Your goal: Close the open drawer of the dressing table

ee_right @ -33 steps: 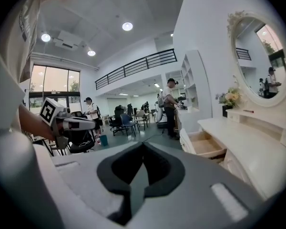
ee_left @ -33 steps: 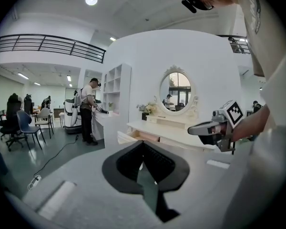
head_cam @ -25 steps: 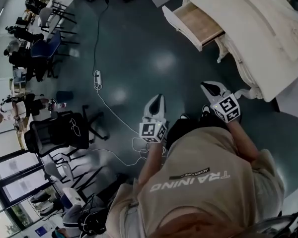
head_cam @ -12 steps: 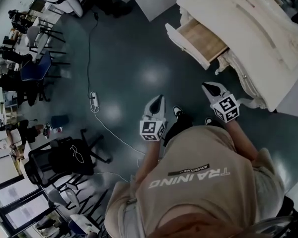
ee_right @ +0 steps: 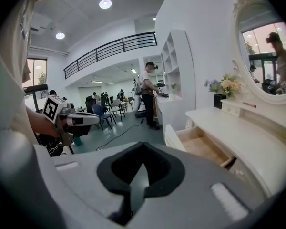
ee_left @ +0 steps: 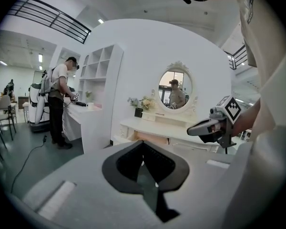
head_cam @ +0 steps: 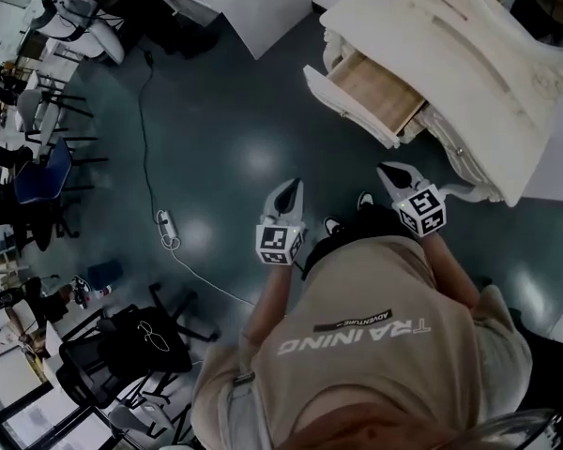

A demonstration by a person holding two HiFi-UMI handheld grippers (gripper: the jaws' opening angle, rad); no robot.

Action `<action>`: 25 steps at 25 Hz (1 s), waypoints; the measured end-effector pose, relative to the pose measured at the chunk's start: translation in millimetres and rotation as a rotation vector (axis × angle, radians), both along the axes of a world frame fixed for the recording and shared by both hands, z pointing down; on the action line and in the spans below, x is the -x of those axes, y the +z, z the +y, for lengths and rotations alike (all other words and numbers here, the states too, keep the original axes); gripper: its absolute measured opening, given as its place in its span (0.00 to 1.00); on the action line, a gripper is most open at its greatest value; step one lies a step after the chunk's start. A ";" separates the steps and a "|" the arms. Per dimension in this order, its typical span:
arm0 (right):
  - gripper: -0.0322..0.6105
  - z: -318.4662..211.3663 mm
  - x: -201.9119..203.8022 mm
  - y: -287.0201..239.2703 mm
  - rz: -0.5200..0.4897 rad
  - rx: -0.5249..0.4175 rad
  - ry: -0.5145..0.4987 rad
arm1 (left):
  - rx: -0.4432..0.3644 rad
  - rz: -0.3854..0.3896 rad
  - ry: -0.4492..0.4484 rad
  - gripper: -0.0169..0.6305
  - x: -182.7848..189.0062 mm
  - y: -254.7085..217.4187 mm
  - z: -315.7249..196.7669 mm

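Observation:
The cream dressing table [head_cam: 469, 54] stands at the upper right of the head view. Its drawer [head_cam: 373, 92] is pulled out, with the wooden inside showing. My left gripper [head_cam: 293, 188] and right gripper [head_cam: 390, 170] are held side by side in front of me, short of the drawer and touching nothing. Both are shut and hold nothing. In the right gripper view the right gripper [ee_right: 142, 145] points left of the open drawer [ee_right: 202, 148]. In the left gripper view the left gripper [ee_left: 143, 143] faces the table [ee_left: 168, 126] and its oval mirror [ee_left: 175, 91].
A power strip [head_cam: 166, 224] with its cable lies on the dark floor to the left. Black chairs [head_cam: 136, 343] stand at the lower left. A person [ee_left: 61, 106] works at a white desk with shelves [ee_left: 97, 87] left of the table.
The view has shifted as I step toward the dressing table, which now sits nearer and more to the centre. Both grippers keep the same pose, and the drawer is still open.

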State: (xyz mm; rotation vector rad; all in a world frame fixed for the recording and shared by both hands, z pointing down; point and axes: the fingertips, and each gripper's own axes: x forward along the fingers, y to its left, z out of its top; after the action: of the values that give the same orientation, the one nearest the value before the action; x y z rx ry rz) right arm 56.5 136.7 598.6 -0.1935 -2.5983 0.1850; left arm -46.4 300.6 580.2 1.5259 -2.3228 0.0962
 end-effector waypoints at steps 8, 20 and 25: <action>0.05 -42.0 61.2 26.1 0.004 0.064 0.062 | 0.057 0.004 0.078 0.04 60.8 11.9 -55.8; 0.05 -151.2 181.2 45.4 -0.049 0.104 0.234 | 0.128 -0.057 0.307 0.04 187.3 16.9 -186.7; 0.05 -173.5 167.8 42.9 -0.043 0.117 0.344 | 0.106 -0.052 0.463 0.04 181.2 13.4 -246.8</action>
State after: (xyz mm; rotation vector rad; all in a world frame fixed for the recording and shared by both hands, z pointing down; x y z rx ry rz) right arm -111.3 -36.8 641.5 0.2134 -2.6479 0.4598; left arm -227.5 53.9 593.6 1.9924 -1.9206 0.3716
